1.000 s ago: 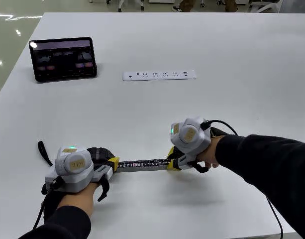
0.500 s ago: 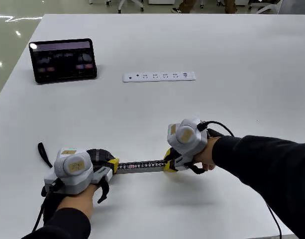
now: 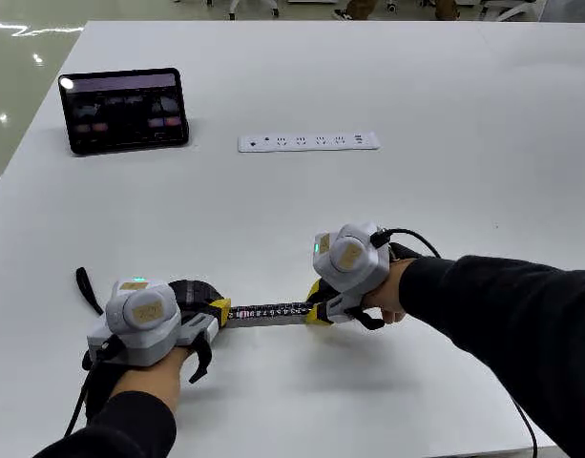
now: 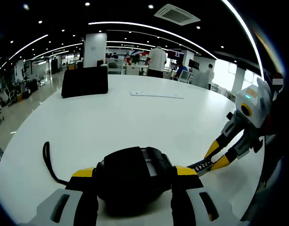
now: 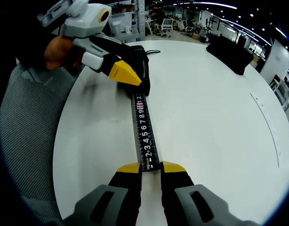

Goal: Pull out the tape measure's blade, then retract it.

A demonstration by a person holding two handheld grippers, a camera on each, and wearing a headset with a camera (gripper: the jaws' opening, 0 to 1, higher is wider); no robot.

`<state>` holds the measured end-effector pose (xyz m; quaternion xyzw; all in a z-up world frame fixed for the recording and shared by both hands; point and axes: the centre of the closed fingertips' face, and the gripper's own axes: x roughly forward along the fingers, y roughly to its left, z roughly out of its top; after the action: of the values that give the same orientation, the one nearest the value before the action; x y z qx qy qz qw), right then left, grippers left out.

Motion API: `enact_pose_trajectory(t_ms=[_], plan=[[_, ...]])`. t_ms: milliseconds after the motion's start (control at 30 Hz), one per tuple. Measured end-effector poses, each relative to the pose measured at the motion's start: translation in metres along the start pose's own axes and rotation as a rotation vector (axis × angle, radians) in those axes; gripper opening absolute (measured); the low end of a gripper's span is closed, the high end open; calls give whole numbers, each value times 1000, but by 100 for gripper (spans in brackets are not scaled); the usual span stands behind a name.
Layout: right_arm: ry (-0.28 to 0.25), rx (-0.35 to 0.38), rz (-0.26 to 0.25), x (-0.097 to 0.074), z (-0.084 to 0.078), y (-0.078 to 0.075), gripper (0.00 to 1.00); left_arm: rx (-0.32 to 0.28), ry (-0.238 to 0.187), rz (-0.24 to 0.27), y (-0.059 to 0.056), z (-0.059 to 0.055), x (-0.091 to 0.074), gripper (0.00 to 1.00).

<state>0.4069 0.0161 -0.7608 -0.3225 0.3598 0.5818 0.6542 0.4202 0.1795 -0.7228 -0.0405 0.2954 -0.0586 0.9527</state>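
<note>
table (image 3: 445, 143): white and wide; the case rests on it close to the edge nearest the person.
sleeves (image 3: 502, 315): dark; 1 forearm reaches in from the right of the case, the other comes up just behind the case on the person's side.
tablet (image 3: 123, 110): dark, with a dimly lit screen; stands tilted well beyond the case, on its left.
strip (image 3: 308, 142): white power strip lying flat, well beyond the case and to its right.
right gripper (image 5: 152, 168): to the right of the case, at the free end of the blade; its 2 yellow-tipped jaws are closed on the blade's tip, 1 at each edge.
left gripper (image 4: 135, 171): right at the case; its 2 yellow-tipped jaws are clamped on the case, 1 on each side.
case (image 3: 192, 296): black body of the tape measure; sits on the table between the left gripper's jaws, its mouth turned toward the right gripper.
blade (image 5: 144, 132): partly out; runs straight from the mouth of the case to the right gripper, low along the table; printed numerals read from 2 near the jaws to 12 near the case.
strap (image 3: 85, 286): thin black loop on the table, just left of the case; its joint with the case is hidden.
</note>
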Motion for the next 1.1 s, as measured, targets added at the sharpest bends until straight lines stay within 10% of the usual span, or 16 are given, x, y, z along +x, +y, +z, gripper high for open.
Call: enact_pose_trajectory(t_ms=[1100], plan=[[-27,-5,-3,15,24,4,11,-7,3,-9,1,-1,1,58]])
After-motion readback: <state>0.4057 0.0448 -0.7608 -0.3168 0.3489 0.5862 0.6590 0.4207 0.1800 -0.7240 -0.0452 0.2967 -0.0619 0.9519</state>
